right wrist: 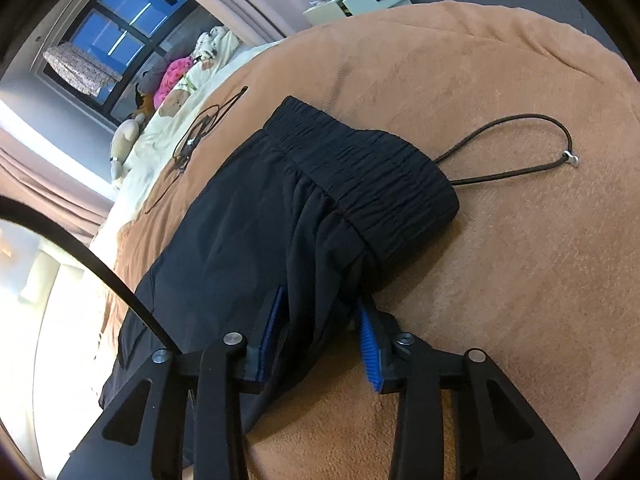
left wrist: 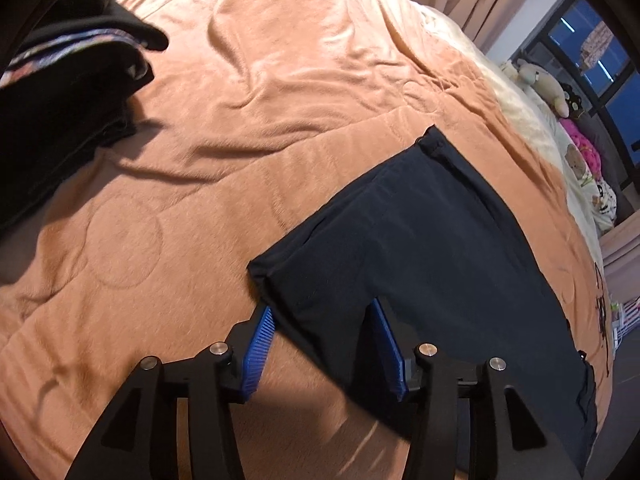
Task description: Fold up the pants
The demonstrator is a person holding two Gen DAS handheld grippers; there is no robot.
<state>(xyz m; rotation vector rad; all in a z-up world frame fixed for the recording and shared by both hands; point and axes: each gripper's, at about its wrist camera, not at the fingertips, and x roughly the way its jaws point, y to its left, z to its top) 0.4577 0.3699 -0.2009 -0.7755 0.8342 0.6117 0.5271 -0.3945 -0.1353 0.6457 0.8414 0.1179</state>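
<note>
The left hand-held gripper [left wrist: 320, 344] stands spread, its blue pads [left wrist: 260, 348] straddling the near edge of the pants [left wrist: 420, 264] without pressing the cloth; one pad rests over the blanket [left wrist: 240, 100] at about 9 o'clock of the hem corner, the other lies on top of the dark fabric. The right hand-held gripper [right wrist: 320, 332] is also parted, with a fold of the pants lying between its pads just below the waistband [right wrist: 372, 176]; whether either pad bears on the cloth cannot be told, but the gap looks too wide for a pinch. The pants lie on the bed, already doubled lengthwise, waistband toward 1 o'clock in the right view, hem toward 11 o'clock in the left view. A black cord [right wrist: 520, 148] trails from under the waistband toward 3 o'clock, and another cord [right wrist: 200, 128] lies at 10 o'clock near the pillow. Likely risks: with both grips loose, a lift would leave a layer behind and undo the fold; a closing pad could catch the plush blanket along with the cloth; the cord under the waistband could drag and skew the stack. A pile of dark clothes [left wrist: 60, 120] sits well apart at 10 o'clock.
</note>
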